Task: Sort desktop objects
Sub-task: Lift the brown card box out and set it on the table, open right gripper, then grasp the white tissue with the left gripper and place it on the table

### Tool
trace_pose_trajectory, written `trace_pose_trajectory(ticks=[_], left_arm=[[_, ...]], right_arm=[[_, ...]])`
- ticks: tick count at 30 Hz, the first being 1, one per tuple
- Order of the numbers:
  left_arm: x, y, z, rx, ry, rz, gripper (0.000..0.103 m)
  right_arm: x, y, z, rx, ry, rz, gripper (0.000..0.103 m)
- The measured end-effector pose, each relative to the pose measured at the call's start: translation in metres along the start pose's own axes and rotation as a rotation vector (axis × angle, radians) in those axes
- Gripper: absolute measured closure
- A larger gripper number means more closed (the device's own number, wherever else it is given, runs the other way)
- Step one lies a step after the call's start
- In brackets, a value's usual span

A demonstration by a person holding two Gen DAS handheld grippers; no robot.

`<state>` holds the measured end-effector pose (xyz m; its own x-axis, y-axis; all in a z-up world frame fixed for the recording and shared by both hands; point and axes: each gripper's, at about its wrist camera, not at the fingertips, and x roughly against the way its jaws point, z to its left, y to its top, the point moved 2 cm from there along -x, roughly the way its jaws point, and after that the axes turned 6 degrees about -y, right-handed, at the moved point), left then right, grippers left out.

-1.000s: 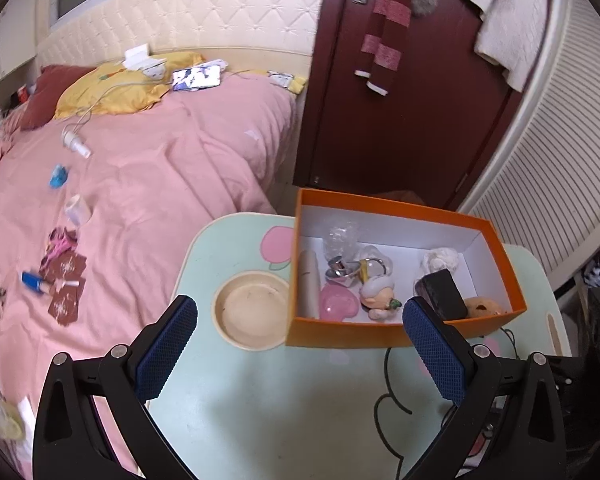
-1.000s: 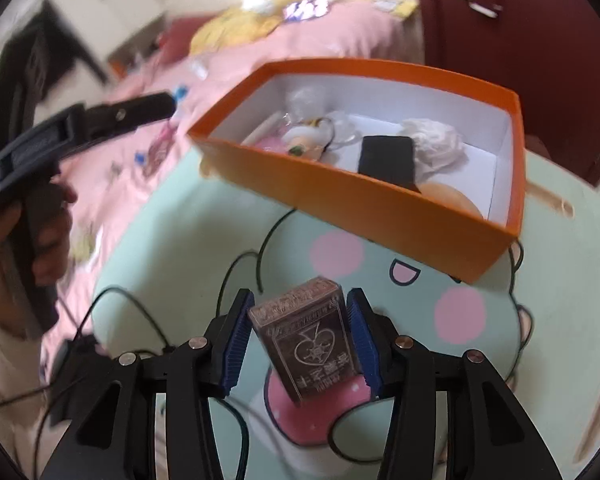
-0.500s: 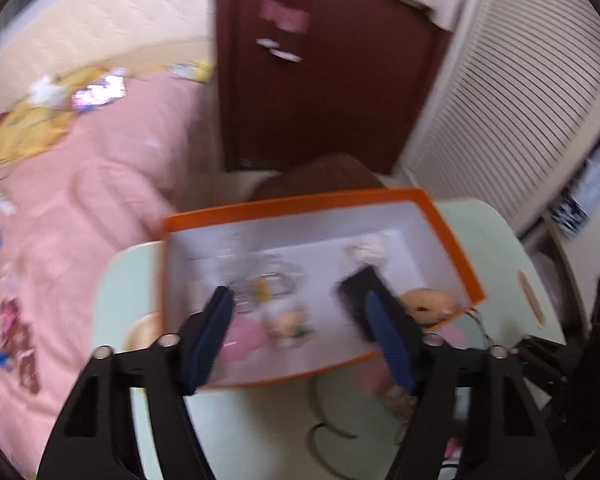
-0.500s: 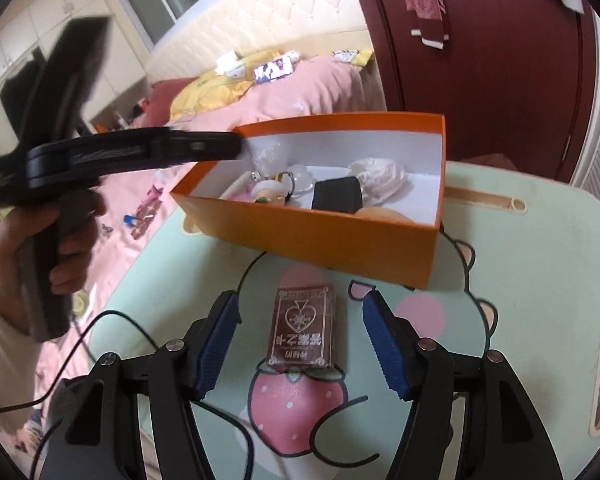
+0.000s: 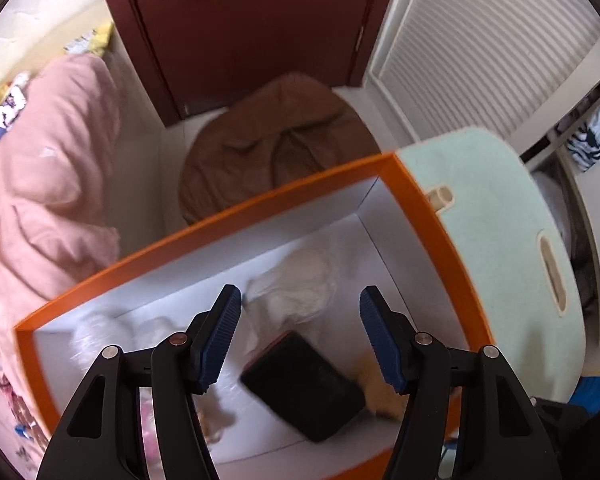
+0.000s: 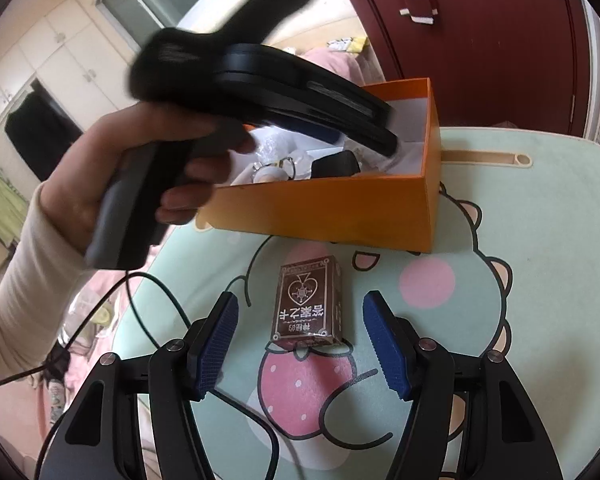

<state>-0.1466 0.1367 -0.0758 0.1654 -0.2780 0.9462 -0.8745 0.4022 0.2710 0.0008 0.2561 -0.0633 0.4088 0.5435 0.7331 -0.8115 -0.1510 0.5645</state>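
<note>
Dark red door (image 5: 236,36), pink bed (image 5: 48,184), white louvred panel (image 5: 488,44), white wardrobes (image 6: 56,64)

mint cartoon table (image 6: 540,216) bears orange box (image 6: 320,208) and card pack (image 6: 308,304).

Orange box (image 6: 324,208) walls block far side; left gripper (image 5: 300,336) overhead inside. Table (image 6: 540,240) right of card box (image 6: 309,306) free.

Home bedroom, pink bed (image 5: 48,184), wardrobe (image 6: 40,68), door (image 5: 252,32)
</note>
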Motion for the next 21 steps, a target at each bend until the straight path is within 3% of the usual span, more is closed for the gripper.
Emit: trace_pose_trajectory(ticks=[1,2,4,7,12,16,21], left_arm=[[-0.006,0.001,0.001,0.006,0.001,0.016,0.04],[-0.009,0.002,0.001,0.003,0.0,0.017,0.05],[-0.006,0.002,-0.002,-0.034,0.021,-0.01,0.078],[0.003,-0.003,-0.002,-0.034,-0.017,-0.042,0.078],[0.05,-0.014,0.004,-0.007,0.002,-0.188,0.078],[0.115,-0.028,0.015,0.078,-0.019,-0.347,0.077],[0.182,-0.067,0.023,0.12,-0.049,-0.507,0.077]], right_arm=[[0.001,-0.001,-0.001,-0.005,0.004,-0.001,0.038],[0.0,-0.002,-0.003,-0.013,0.013,0.001,0.038],[0.0,-0.003,-0.005,-0.026,0.028,0.007,0.038],[-0.001,-0.005,-0.006,-0.033,0.033,0.016,0.038],[-0.003,-0.007,-0.003,-0.01,0.02,0.016,0.038],[-0.012,-0.012,0.001,0.004,-0.005,0.033,0.038],[-0.017,-0.018,0.004,0.026,-0.047,0.022,0.038]])
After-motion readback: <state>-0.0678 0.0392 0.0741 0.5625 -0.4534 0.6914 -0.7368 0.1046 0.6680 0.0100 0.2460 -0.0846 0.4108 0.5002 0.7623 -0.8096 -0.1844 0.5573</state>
